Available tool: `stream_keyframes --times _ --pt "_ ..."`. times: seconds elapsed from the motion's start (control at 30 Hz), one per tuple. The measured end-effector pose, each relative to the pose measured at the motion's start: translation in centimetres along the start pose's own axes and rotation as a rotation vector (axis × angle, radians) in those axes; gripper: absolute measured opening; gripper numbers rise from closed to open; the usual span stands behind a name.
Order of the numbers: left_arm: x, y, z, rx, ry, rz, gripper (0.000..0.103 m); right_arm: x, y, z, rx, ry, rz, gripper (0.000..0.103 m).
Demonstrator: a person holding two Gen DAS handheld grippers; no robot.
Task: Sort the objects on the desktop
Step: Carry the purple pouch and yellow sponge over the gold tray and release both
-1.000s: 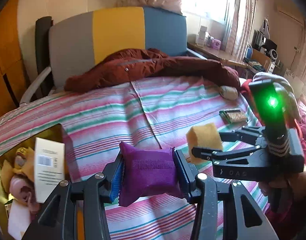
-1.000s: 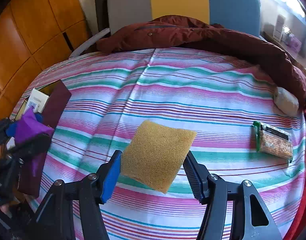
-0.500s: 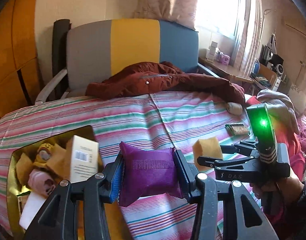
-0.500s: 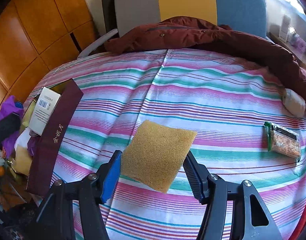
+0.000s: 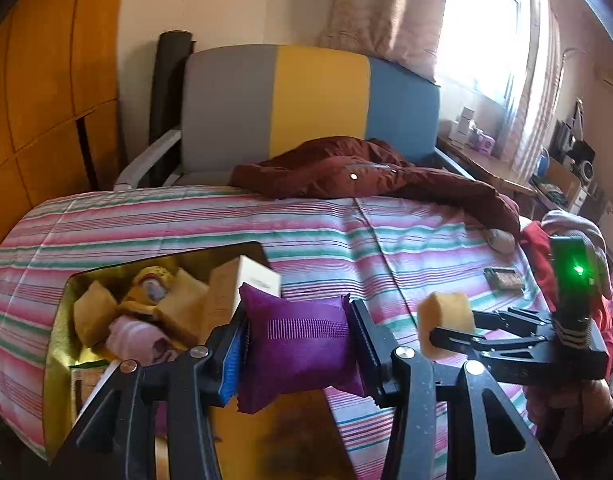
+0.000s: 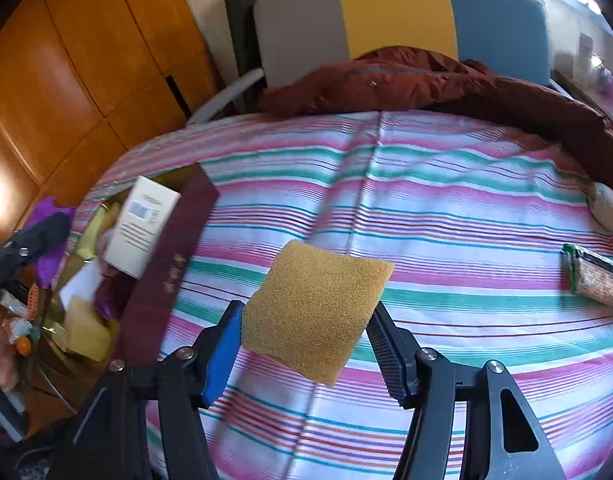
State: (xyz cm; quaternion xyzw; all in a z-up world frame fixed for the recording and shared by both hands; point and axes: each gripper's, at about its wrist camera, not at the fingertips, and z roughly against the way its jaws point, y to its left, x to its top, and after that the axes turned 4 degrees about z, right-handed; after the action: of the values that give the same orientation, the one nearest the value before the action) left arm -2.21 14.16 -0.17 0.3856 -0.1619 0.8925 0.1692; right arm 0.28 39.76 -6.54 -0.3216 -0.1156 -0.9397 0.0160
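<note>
My left gripper (image 5: 296, 340) is shut on a purple pouch (image 5: 302, 344) and holds it in the air above the near edge of a gold-lined box (image 5: 56, 344). The box holds several items, among them a white carton (image 5: 246, 280) and yellow sponges. My right gripper (image 6: 306, 340) is shut on a yellow sponge (image 6: 318, 304) and holds it above the striped bed cover, to the right of the box (image 6: 174, 256). The right gripper with its sponge also shows in the left wrist view (image 5: 446, 320).
A striped bed cover (image 6: 446, 208) lies under everything. A dark red jacket (image 6: 426, 80) lies at the far edge before a grey, yellow and blue headboard. A green snack packet (image 6: 594, 276) and a pale bundle (image 6: 606, 208) lie at the right. Orange wardrobe at left.
My left gripper with the purple pouch has moved left and back, over the box, which now shows more fully. My right gripper has drifted slightly left, still holding the sponge.
</note>
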Motion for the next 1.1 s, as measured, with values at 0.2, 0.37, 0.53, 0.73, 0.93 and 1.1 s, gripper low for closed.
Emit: stream_keyframes --times 0.2,0.37,0.53,0.73,0.93,1.1 --pt "-0.2 2.5 0.7 0.05 -0.02 0.041 0.048 0.5 3.5 1.3 0.069 -0.055 0.016 0.062" --pt "-0.5 5.0 1.0 0.099 -0.025 0.082 0.048 0.9 7.3 2.3 0.134 -0.094 0.063 0.062" --pt "-1.0 7.1 1.2 0.143 -0.024 0.112 0.048 1.2 10.9 2.1 0.194 -0.107 0.118 0.062" --pt "-2.1 9.3 1.0 0.177 -0.005 0.154 0.048 0.8 14.4 1.0 0.242 -0.087 0.167 0.062" --pt "-3.1 11.0 0.5 0.197 0.021 0.188 0.048 0.1 16.8 0.0 0.27 -0.059 0.193 0.062" --pt "-3.1 11.3 0.3 0.21 0.021 0.178 0.048 0.2 17.9 -1.1 0.261 -0.038 0.204 0.062"
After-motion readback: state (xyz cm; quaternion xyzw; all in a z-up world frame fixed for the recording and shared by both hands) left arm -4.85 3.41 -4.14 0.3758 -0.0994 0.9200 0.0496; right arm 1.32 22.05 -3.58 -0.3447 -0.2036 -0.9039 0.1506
